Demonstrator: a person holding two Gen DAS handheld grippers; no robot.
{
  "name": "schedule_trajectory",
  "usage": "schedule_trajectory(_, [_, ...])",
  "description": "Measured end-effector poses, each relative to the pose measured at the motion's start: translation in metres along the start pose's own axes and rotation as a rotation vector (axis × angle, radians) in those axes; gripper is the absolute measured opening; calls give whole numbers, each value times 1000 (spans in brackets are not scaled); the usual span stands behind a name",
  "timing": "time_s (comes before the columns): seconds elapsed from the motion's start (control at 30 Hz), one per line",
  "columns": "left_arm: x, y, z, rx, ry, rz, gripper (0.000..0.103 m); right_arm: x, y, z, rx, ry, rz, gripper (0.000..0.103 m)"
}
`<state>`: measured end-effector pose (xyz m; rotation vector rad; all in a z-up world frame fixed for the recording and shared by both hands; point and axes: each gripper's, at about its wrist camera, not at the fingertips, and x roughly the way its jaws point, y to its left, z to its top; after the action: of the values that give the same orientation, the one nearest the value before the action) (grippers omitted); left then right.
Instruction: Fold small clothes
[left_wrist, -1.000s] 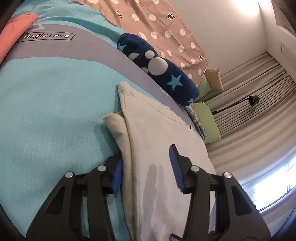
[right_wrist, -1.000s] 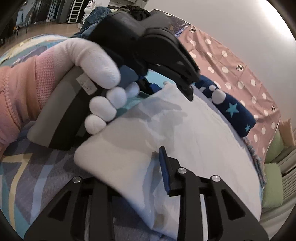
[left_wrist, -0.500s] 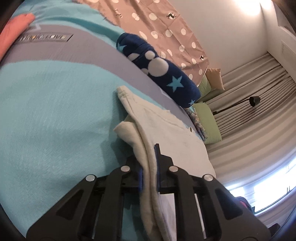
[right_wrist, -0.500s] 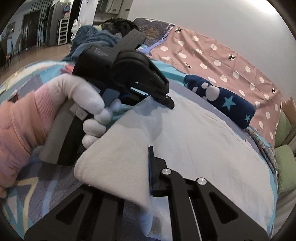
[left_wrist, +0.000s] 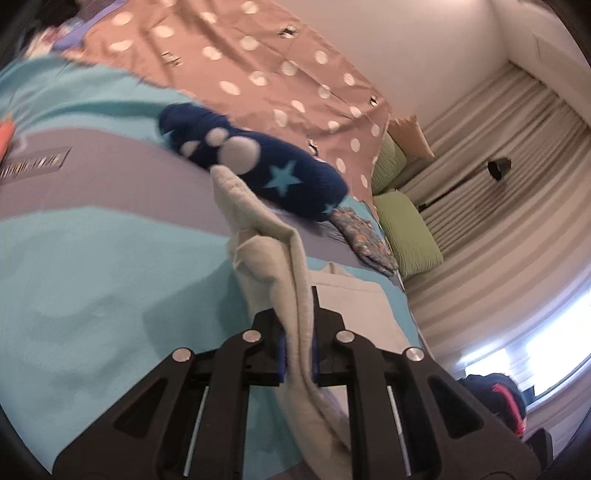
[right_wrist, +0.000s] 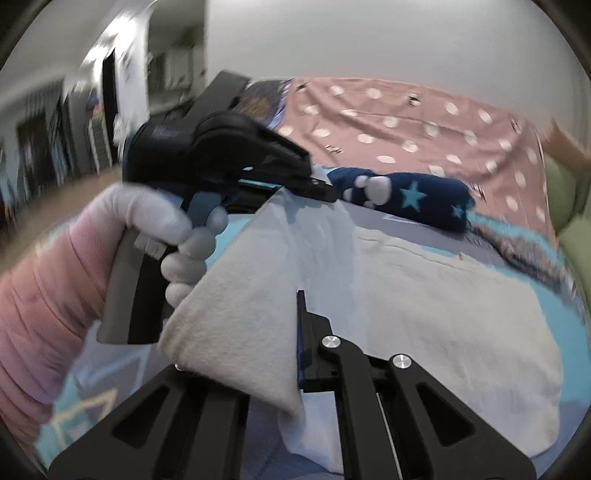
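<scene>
An edge of the cream garment (right_wrist: 424, 295) is pinched in the jaws of both the left gripper (left_wrist: 298, 350) and right gripper (right_wrist: 295, 354) and lifted off the bed (left_wrist: 92, 277); the fold appears only begun, with laying over and flattening outstanding

The cloth (left_wrist: 273, 254) lies on the bed (left_wrist: 92, 266), its near edge lifted off it btw. the jaws of the L gripper (left_wrist: 298, 354). Behind the cloth lies a roll (left_wrist: 258, 166), just beside the cloth's far corner. Behind the roll a sheet (left_wrist: 258, 70) hangs at the wall. Right of the roll are pillows (left_wrist: 410, 229), w/ curtains (left_wrist: 498, 206) behind them and a lamp (left_wrist: 498, 168) in front of the curtains.

In the right view the R gripper (right_wrist: 295, 354) holds the cloth's near corner; the L gripper (right_wrist: 321, 188), in a hand (right_wrist: 155, 218), holds the cloth at left, farther back. The rest of the cloth lies on the bed to the right.
</scene>
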<state>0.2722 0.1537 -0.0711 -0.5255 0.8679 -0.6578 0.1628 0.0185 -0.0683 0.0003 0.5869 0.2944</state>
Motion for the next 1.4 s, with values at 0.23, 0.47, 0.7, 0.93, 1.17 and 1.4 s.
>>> schedule_trajectory(0.23, [55,-91,7,121,87,51,9,-38,-87,-11,241,-52,73,3])
schedule_trajectory(0.47, [127,-161,-6,201,178,98,9,-69,-164,-45,425,-95,88,3])
schedule_trajectory(0.7, [202,-218,-33,300,273,172,9,-96,-222,-89,592,-95,78,3])
schedule_trajectory(0.93, [265,-248,-67,389,355,283,9,-104,-252,-124,712,-64,76,3])
schedule_trajectory(1.17, [279,-260,-74,435,326,313,35,-104,-272,-147,791,-7,51,12])
schedule_trajectory(1.4, [210,-269,-76,506,193,269,57,-121,-279,-165,793,1,36,17])
